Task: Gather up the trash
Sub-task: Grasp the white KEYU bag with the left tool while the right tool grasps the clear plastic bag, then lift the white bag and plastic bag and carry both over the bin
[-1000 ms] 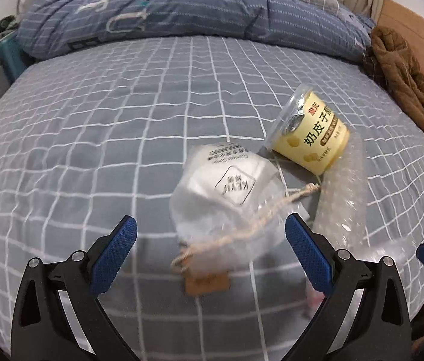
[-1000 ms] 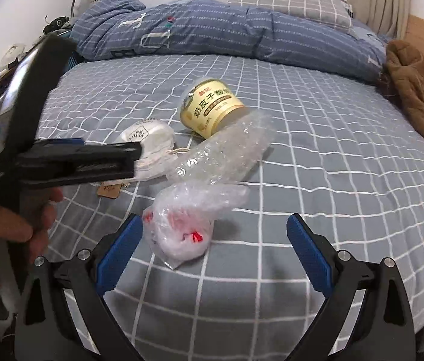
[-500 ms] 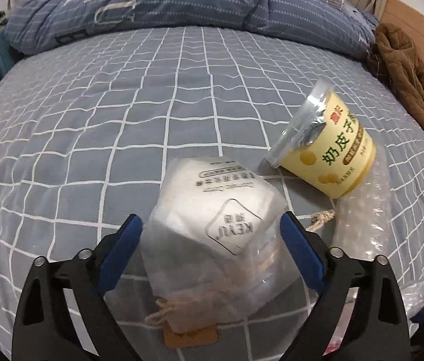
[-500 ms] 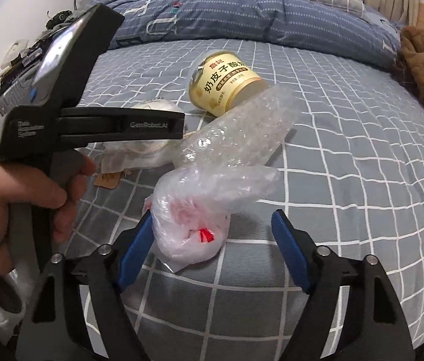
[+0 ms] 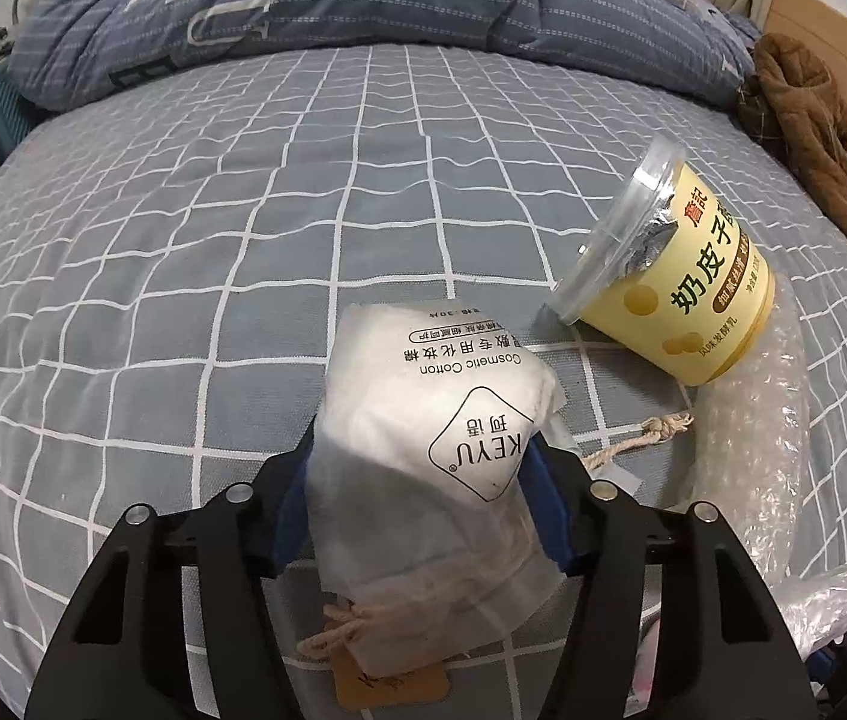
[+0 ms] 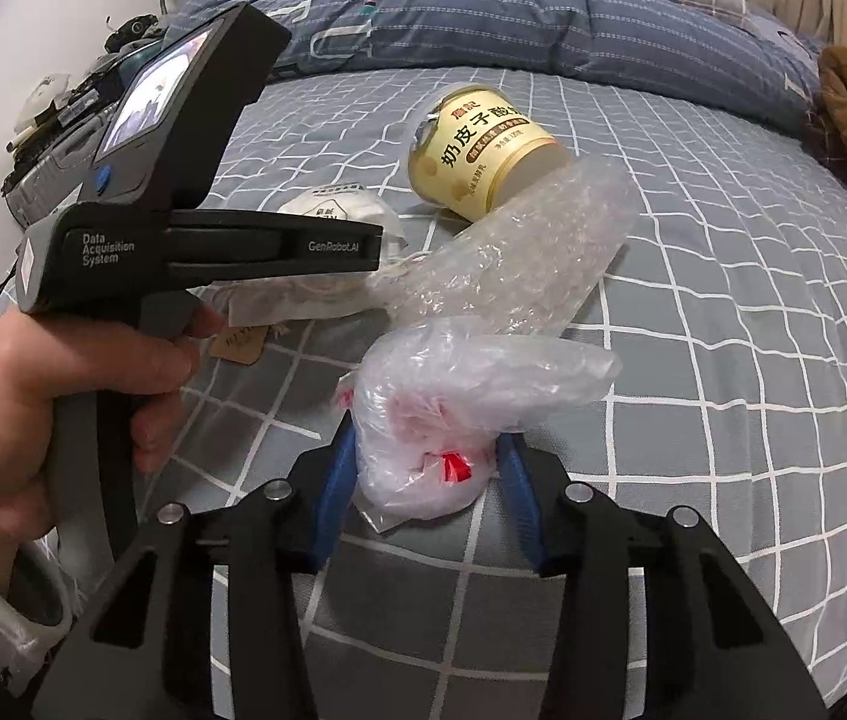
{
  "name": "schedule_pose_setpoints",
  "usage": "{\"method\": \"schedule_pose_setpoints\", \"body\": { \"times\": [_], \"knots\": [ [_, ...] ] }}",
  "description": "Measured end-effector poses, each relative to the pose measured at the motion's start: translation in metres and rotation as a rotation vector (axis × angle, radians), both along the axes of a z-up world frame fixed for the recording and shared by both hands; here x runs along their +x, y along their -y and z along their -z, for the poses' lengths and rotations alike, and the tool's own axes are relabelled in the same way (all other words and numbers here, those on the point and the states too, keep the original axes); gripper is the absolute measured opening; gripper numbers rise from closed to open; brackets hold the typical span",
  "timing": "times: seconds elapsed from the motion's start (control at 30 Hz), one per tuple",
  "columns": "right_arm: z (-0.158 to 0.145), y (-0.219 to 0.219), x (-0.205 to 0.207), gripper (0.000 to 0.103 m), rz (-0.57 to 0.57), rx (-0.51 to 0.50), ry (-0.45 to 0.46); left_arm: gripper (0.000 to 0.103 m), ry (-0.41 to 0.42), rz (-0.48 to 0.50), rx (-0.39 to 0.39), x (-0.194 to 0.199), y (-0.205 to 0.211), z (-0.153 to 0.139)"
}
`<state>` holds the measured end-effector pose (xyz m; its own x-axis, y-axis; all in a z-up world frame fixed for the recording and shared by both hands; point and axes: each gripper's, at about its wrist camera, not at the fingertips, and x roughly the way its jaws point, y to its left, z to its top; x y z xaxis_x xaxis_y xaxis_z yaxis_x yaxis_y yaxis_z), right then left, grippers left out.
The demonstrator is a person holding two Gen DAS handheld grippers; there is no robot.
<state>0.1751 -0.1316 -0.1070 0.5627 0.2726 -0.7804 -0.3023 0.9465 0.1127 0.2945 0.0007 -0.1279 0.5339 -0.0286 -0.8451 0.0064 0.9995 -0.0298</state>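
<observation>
Both tools are clamped on trash at once. On the left, the left tool (image 5: 420,498) has its blue pads pressed into the sides of the white cosmetic cotton pouch (image 5: 441,456), squeezing it at mid-body, where the soft fabric is widest and gives the pads the most to bite on. The pouch's drawstring and brown tag (image 5: 390,681) trail toward the camera, free of the pads. On the right, the right tool (image 6: 426,480) pinches the crumpled clear plastic bag (image 6: 453,414) around its bunched lower part, where red scraps show through; the loose upper end flops out to the right.

Two more pieces of trash lie on the grey checked bed (image 5: 243,228): the yellow yogurt tub (image 5: 675,288), tipped on its side with its torn foil lid facing left, and the roll of bubble wrap (image 6: 519,252), which rests against the tub's base and touches the plastic bag.

Neither gripped item looks lifted clear of the bed yet. Taking one soft item per tool probably saves a trip, leaving the tub and wrap for later. No bin is visible.
</observation>
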Motion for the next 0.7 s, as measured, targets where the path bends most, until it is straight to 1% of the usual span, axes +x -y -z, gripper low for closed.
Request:
{"method": "schedule_pose_setpoints", "body": {
  "times": [0.17, 0.37, 0.7],
  "knots": [
    [0.0, 0.002, 0.0, 0.042, 0.011, 0.004, -0.004, 0.054, 0.009, 0.006, 0.003, -0.004, 0.001, -0.005],
    [-0.004, 0.006, -0.001, 0.042, 0.03, 0.013, -0.007, 0.054, 0.016, 0.009, 0.001, -0.01, 0.001, -0.013],
    [-0.016, 0.014, -0.014, 0.042, 0.05, 0.028, 0.008, 0.054, 0.041, 0.005, -0.007, -0.034, -0.001, -0.038]
  ]
}}
